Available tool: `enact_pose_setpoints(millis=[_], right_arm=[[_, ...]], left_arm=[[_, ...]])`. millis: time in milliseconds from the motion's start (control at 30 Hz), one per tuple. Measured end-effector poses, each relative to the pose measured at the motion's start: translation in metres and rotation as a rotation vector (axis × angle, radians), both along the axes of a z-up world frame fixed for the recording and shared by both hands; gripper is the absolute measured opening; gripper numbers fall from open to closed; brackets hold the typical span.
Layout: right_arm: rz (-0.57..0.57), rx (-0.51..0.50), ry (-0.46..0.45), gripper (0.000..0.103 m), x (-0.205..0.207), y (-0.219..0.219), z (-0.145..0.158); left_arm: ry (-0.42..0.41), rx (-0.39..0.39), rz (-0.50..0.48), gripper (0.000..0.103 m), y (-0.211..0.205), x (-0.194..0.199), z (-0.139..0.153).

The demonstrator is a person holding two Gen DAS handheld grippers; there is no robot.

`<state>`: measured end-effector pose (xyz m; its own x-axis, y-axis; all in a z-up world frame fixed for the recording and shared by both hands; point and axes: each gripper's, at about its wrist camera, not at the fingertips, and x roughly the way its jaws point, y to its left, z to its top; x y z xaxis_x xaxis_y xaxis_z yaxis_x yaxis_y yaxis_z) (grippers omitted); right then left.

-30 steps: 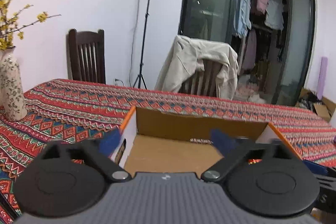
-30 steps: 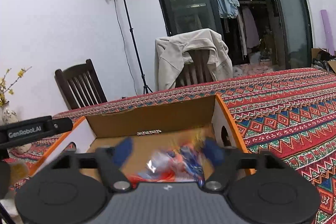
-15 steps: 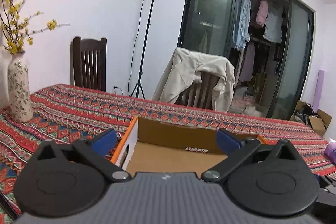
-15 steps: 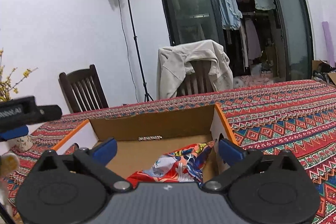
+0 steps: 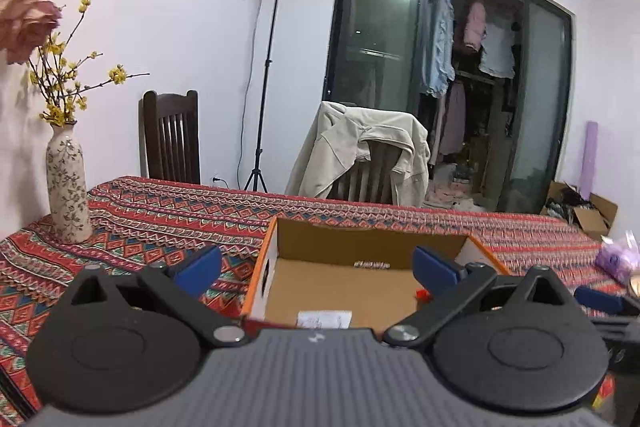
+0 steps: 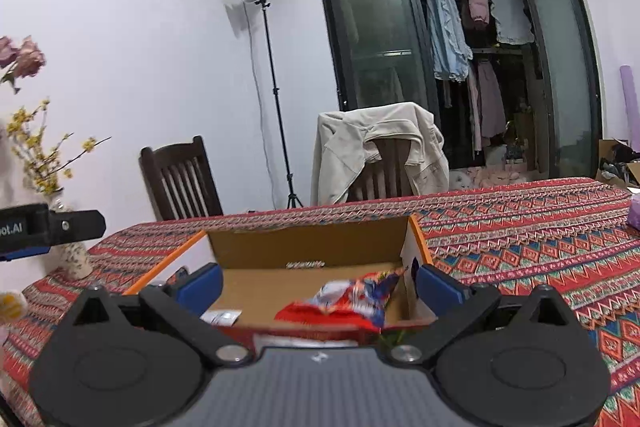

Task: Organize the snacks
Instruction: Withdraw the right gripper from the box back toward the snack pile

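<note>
Snack bag [image 6: 348, 301] lies in cardboard box [image 6: 308, 245], right half, long axis approx toward far-right corner. Right gripper [image 6: 318, 281] nearer, directly above/behind it, jaws wide apart, holding nothing. Left gripper [image 5: 316, 263] same: wide apart, nothing held, facing box's bare left side.

The box [image 6: 308, 245] is brown cardboard, dull and smooth inside, with orange paper edges. In it lies a snack bag [image 6: 352, 301] of shiny, crinkly plastic. The tablecloth [image 5: 160, 215] is woven cloth with a rough, bumpy look. Near the tabletop's left edge stands a vase [image 5: 67, 187], glossy like china. The chair [image 6: 180, 179] is dark, polished wood. The jacket [image 6: 380, 143] is soft, matt cloth. The gripper pads [image 6: 200, 281] look like matt blue plastic.
</note>
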<state>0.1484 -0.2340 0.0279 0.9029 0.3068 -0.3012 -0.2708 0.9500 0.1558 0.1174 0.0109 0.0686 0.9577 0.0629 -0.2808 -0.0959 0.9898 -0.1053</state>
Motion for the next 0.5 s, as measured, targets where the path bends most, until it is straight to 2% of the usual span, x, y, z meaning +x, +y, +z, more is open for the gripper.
enact_pose_setpoints(millis=[233, 500], right_arm=[[0.031, -0.02, 0.049, 0.103, -0.041, -0.015, -0.012], [0.046, -0.047, 0.11, 0.103, -0.068, -0.026, -0.032]], left_arm=[[0.051, 0.05, -0.009, 0.103, 0.013, -0.039, -0.032], [0.11, 0.013, 0.002, 0.103, 0.026, -0.067, -0.056]])
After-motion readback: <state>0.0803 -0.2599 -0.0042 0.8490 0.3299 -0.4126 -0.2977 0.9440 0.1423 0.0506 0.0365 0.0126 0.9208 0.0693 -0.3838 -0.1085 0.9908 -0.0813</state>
